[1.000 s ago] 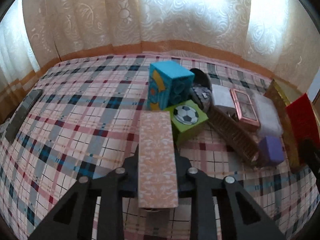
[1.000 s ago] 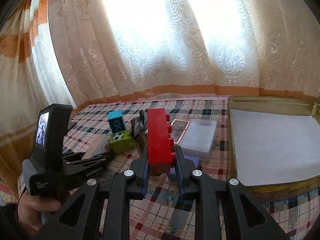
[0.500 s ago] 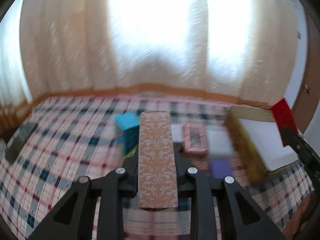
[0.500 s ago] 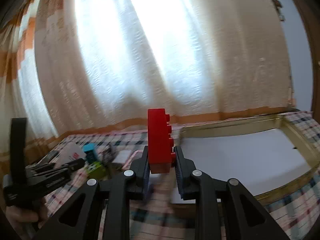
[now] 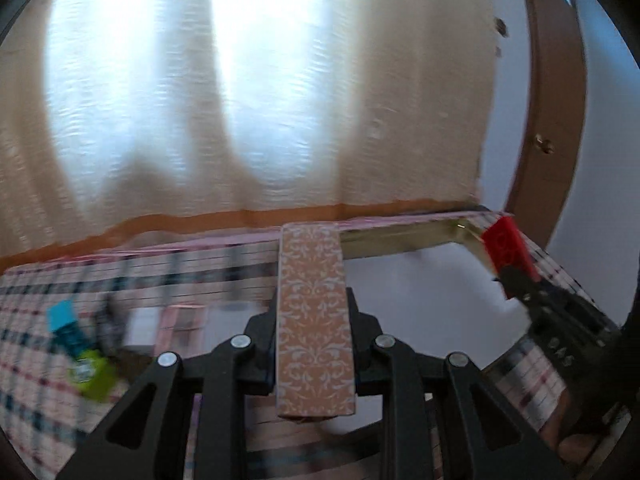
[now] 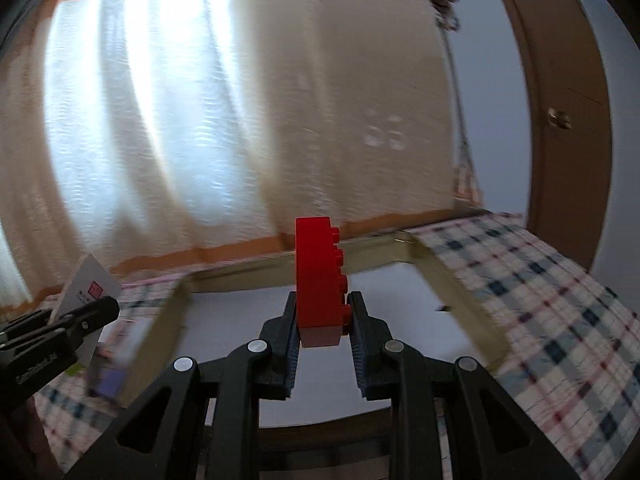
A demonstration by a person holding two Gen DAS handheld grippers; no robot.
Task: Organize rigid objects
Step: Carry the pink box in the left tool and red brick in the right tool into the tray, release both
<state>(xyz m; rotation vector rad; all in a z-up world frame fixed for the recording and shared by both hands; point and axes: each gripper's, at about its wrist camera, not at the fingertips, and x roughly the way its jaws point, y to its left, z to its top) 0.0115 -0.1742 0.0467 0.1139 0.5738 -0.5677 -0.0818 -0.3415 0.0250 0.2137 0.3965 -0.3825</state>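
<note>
Two grippers are each clamped on a block above a plaid tablecloth [image 5: 36,292]. Far out to the left of the left gripper's fingers, a blurred cluster lies on the cloth: a blue box [image 5: 66,326] with a green box [image 5: 92,372] just beside it, and a pink-framed item [image 5: 182,322] nearer the fingers. The left gripper [image 5: 314,336] holds a long pink patterned box [image 5: 314,312] between its closed fingers; the box runs straight ahead past the tips, its far end over the near rim of a gold-edged white tray [image 5: 400,236]. To the right of those fingers, the right gripper appears from the side over the tray. In the right wrist view the left gripper sits at the left edge, and the right gripper [image 6: 322,320] pinches a red toy brick [image 6: 318,276] upright between its pads, studs facing right. The tray's white floor [image 6: 248,304] spreads directly ahead of and beneath these fingers, with more plaid cloth to the right.
</note>
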